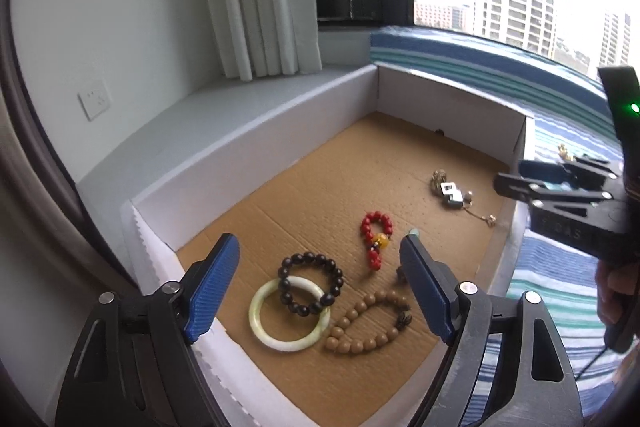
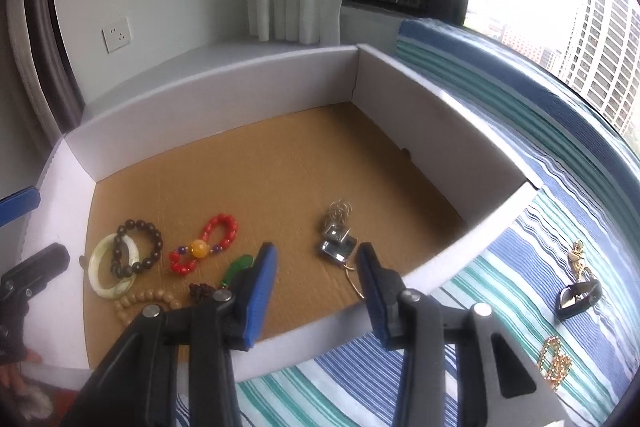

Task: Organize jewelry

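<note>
Jewelry sits in the white box [image 2: 224,95] on its cardboard floor: jade bangle [image 2: 105,273] under dark bead bracelet [image 2: 138,247], red bead bracelet [image 2: 206,241], green pendant [image 2: 238,267], metal charm bunch [image 2: 338,233]. Left hand-held gripper [image 1: 320,267] spread wide, empty, over the bangle. Right hand-held gripper [image 2: 316,267] part open, nothing gripped. Gold chain [image 2: 554,361] and keyring [image 2: 576,291] lie outside on striped cloth [image 2: 500,267]

Striped bedding [image 2: 532,223] carries white box [image 2: 448,267], black clip [image 2: 576,297], gold chain [image 2: 554,363], gold charm [image 2: 577,259]
</note>
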